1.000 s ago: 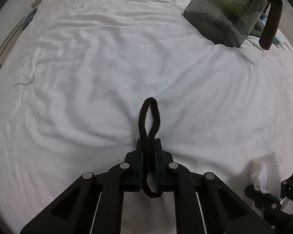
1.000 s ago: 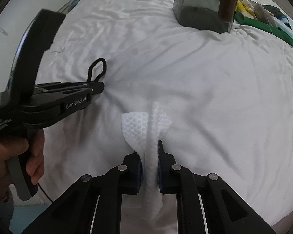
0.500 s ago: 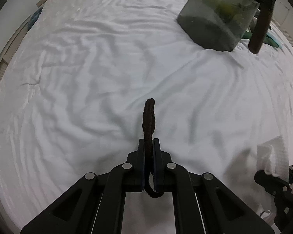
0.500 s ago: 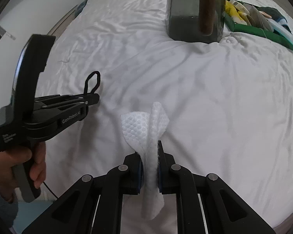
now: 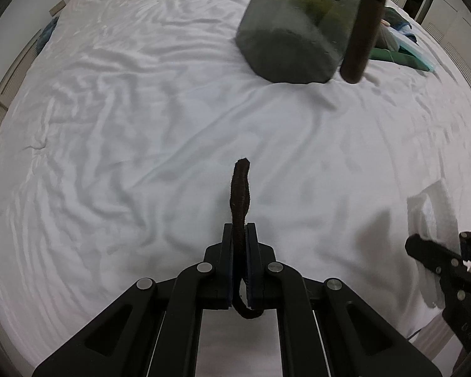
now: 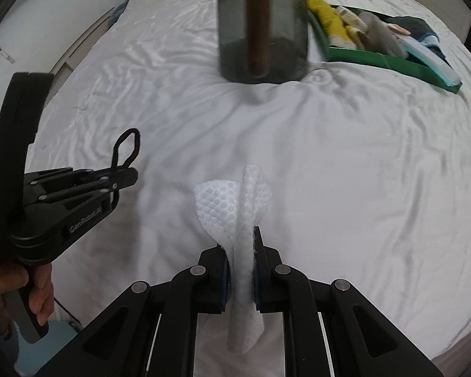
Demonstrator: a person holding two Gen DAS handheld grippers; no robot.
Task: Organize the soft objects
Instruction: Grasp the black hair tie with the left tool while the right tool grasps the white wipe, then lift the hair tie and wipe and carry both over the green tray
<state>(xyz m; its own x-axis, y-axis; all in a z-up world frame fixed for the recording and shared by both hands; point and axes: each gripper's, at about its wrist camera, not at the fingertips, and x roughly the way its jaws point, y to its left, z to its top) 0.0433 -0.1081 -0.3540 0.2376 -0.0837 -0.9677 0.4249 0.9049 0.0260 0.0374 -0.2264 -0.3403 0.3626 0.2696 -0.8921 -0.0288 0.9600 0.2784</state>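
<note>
My left gripper [image 5: 241, 231] is shut on a dark brown hair tie [image 5: 241, 190], whose squeezed loop sticks up past the fingertips above the white bed sheet [image 5: 141, 125]. In the right wrist view that left gripper [image 6: 122, 177] shows at the left, the hair tie [image 6: 127, 147] looping out of its tip. My right gripper [image 6: 241, 235] is shut on a white textured cloth pad [image 6: 232, 201], which fans out above the pads and hangs below them. The right gripper [image 5: 436, 245] and its cloth pad [image 5: 431, 207] sit at the right edge of the left wrist view.
A dark translucent bin [image 6: 263, 25] with a brown handle [image 6: 257, 22] stands on the bed straight ahead, seen too as the bin [image 5: 295, 31] in the left wrist view. A green tray [image 6: 383, 58] of folded soft items lies to its right. A hand [image 6: 12, 295] holds the left gripper's handle.
Both grippers have moved forward over the bed, so the dark bin looms larger and nearer. The hair tie's loop, wide a second ago, is now squeezed flat. The cloth pad stays held.
</note>
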